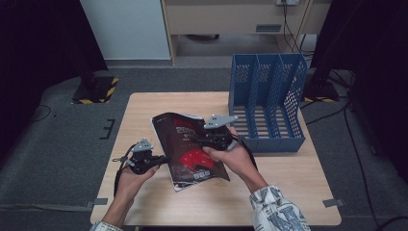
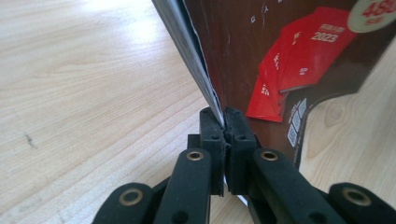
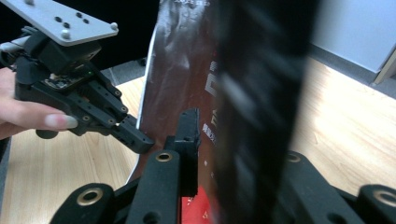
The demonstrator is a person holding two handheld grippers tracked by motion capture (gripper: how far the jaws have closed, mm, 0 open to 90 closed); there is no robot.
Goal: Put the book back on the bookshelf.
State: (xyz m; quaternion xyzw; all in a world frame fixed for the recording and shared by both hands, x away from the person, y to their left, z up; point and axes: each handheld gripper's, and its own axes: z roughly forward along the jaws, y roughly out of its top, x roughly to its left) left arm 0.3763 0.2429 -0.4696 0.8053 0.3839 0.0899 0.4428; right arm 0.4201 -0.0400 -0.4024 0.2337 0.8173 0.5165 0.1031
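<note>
A dark brown magazine (image 1: 190, 149) with red book pictures on its cover is lifted at a slant above the wooden table (image 1: 144, 110). My left gripper (image 1: 166, 159) is shut on its lower left edge; in the left gripper view the pads (image 2: 212, 126) pinch the page edges of the magazine (image 2: 289, 56). My right gripper (image 1: 195, 139) reaches over the middle of the cover from the right. In the right gripper view the magazine (image 3: 187, 70) stands between the jaws of my right gripper (image 3: 233, 140). A gap shows beside the left pad (image 3: 189, 135), and the other pad is hidden. The left gripper (image 3: 135, 135) holds the far edge.
A blue three-slot file rack (image 1: 267, 103) stands at the table's back right, just right of the right hand. Bare tabletop lies left of and in front of the magazine. Dark stands and cables sit on the floor around the table.
</note>
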